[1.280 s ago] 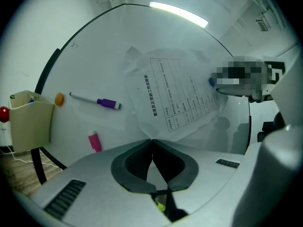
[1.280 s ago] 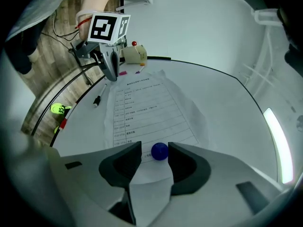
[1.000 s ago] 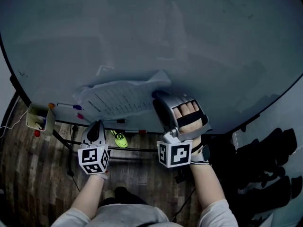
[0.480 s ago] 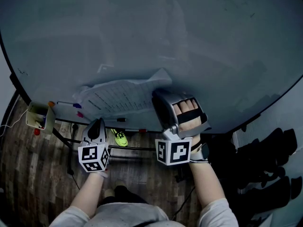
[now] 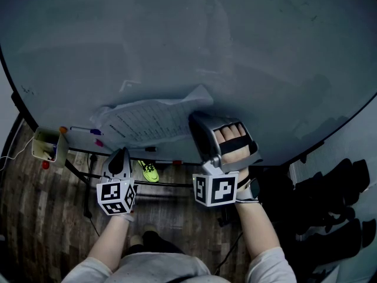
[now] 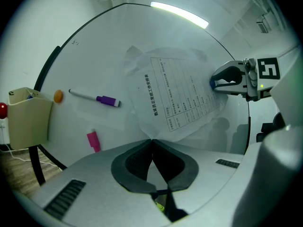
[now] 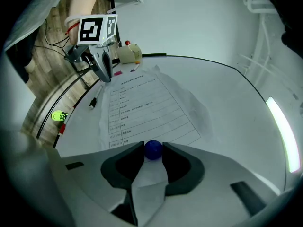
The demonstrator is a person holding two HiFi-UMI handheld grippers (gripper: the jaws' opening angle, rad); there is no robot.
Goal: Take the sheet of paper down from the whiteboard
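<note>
Head view: a person is standing at a whiteboard (image 5: pixel 177 40) with a gripper in each hand, both reaching to the sheet of paper (image 5: pixel 150 122) that is lying flat against the board's lower part.
Sheet: it is hanging aslant on the board, slightly creased, with printed rows facing outward.
Right gripper view: the right gripper (image 7: pixel 153 151) is meeting the sheet's edge, where a round blue magnet (image 7: pixel 153 149) is pinning the paper to the board.
Right jaws: they have just been closing, and the magnet is sitting between their tips, which are touching it on both sides.
Left gripper view: the left gripper (image 6: pixel 151 140) is pointing at the sheet's lowest corner.
Left jaws: they are pressing together, and the paper's corner is running right into the spot where the tips meet.
Beside the sheet: a purple-capped marker (image 6: pixel 94 99) and a small pink piece (image 6: pixel 93 141) are sticking to the board, apart from the paper.
Board's far edge: a beige box (image 6: pixel 28 117) is hanging there, with a small orange dot (image 6: pixel 57 96) near it.
Below: wooden floor (image 5: pixel 41 217) is showing under the board.
</note>
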